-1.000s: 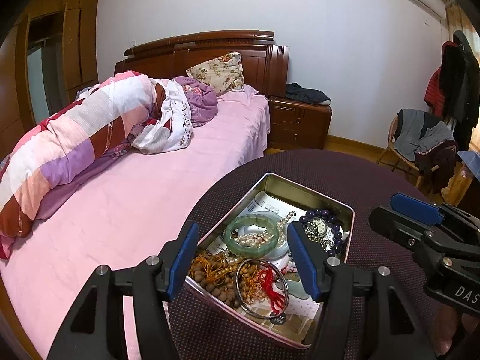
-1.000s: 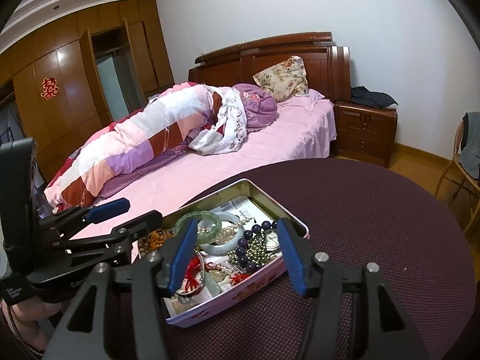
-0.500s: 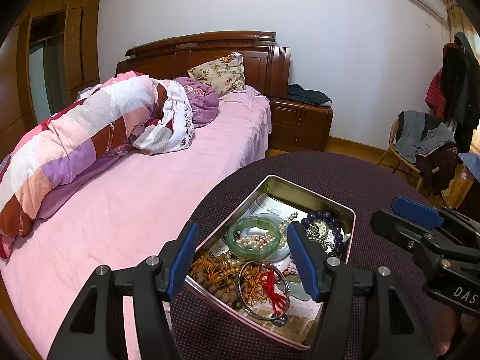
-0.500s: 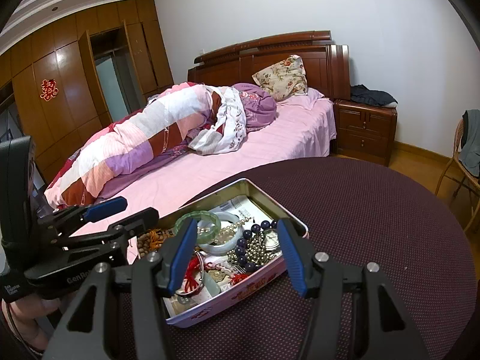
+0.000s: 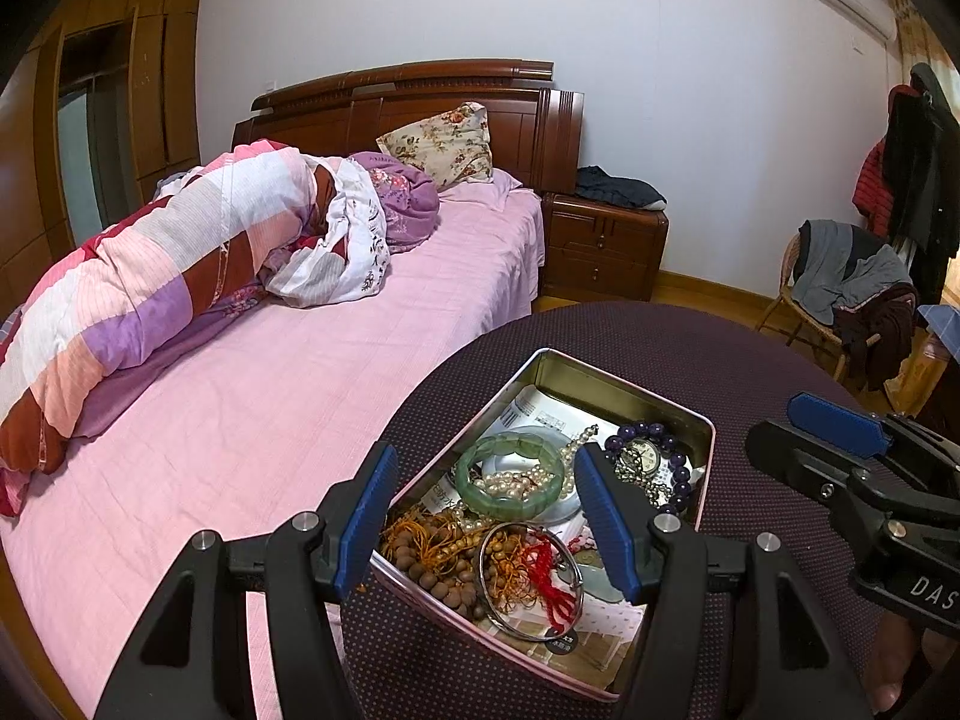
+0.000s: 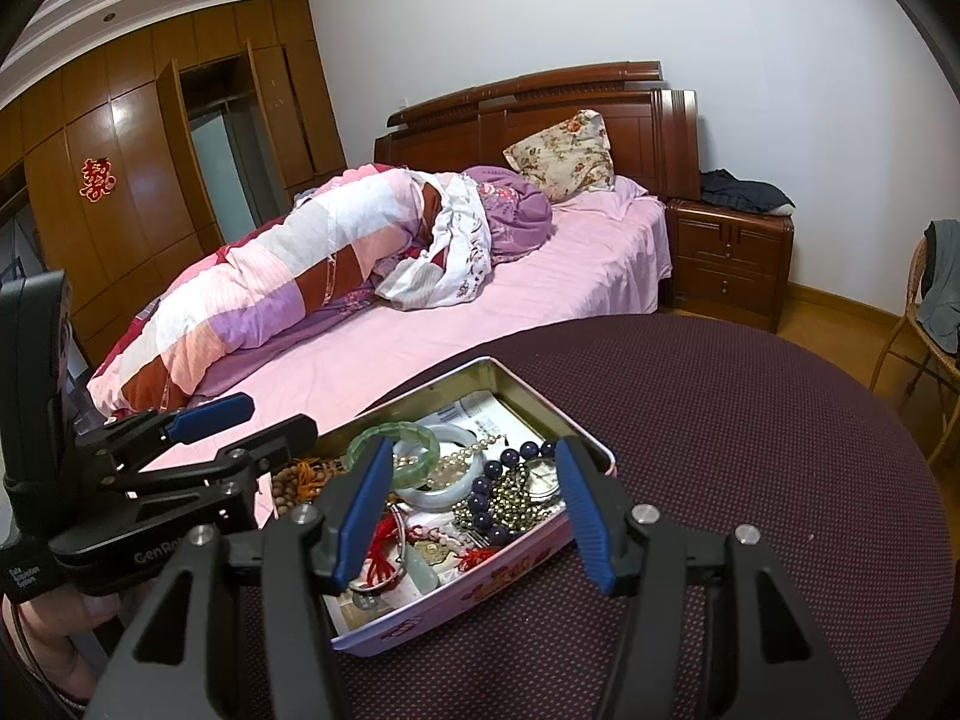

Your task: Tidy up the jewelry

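An open pink metal tin (image 5: pixel 624 387) (image 6: pixel 528 396) sits on a round maroon table (image 5: pixel 690 348) (image 6: pixel 750 420). It holds a tangle of jewelry: a green jade bangle (image 5: pixel 510 474) (image 6: pixel 393 435), pearls, a purple bead bracelet (image 5: pixel 675 468) (image 6: pixel 486 498), brown wooden beads (image 5: pixel 432 570), a silver bangle with red cord (image 5: pixel 528 588). My left gripper (image 5: pixel 486 513) hovers open above the tin's near end, nothing between its blue pads. My right gripper (image 6: pixel 471 510) also hangs open over the tin, empty. Each gripper shows at the edge of the other's view.
A bed (image 5: pixel 300 372) with pink sheet and rolled quilt lies beyond the table on the left. A wooden nightstand (image 5: pixel 606 246) stands by the headboard. A chair draped with clothes (image 5: pixel 852 294) is at the far right. Bare tabletop lies right of the tin.
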The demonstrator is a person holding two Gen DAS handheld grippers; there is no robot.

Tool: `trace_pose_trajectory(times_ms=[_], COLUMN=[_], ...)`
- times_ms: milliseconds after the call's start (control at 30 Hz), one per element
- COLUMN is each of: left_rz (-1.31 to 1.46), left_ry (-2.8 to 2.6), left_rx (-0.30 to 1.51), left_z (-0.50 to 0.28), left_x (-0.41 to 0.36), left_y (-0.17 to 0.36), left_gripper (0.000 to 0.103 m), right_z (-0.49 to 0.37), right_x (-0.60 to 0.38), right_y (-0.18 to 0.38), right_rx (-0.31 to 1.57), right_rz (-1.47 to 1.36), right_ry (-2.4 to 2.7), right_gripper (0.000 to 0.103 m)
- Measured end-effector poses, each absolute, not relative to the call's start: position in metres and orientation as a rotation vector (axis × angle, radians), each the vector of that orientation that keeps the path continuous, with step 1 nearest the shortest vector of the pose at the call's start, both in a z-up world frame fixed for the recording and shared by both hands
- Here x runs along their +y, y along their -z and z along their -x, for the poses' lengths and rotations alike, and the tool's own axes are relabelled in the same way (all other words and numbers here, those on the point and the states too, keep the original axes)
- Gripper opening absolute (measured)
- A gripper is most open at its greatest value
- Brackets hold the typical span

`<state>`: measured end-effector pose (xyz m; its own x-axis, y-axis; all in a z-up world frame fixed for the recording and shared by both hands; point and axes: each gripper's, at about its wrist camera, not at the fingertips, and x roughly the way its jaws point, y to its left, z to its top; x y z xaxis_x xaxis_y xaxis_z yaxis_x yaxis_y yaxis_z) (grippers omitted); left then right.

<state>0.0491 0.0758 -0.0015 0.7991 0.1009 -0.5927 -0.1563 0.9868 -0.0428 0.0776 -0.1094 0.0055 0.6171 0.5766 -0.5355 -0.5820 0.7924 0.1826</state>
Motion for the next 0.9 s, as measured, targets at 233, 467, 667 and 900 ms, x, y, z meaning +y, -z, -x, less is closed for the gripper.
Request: trace_pose_trajectory(times_ms=[233, 467, 667, 900], left_rz=[0.091, 0.103, 0.088, 0.082], left_ry=[-0.138, -0.153, -0.176, -0.213], left_rx=[0.630, 0.644, 0.652, 0.655], left_z=[-0.049, -0.051, -0.053, -0.051], left_x=[0.076, 0.080, 0.078, 0.081], left_y=[0.002, 0.006, 0.008, 0.011], left_gripper=[0.062, 0.062, 0.062, 0.062], right_z=[-0.080, -0.079, -0.080, -0.081], right_x=[-0.110, -0.110, -0.111, -0.111], right_y=[-0.006, -0.006, -0.006, -0.006], right_rx=[0.611, 0.611, 0.610, 0.612], right_rz=[0.010, 0.010, 0.012, 0.010], right_ry=[-0.665, -0.665, -0.664, -0.663], right_gripper=[0.060, 0.060, 0.060, 0.061])
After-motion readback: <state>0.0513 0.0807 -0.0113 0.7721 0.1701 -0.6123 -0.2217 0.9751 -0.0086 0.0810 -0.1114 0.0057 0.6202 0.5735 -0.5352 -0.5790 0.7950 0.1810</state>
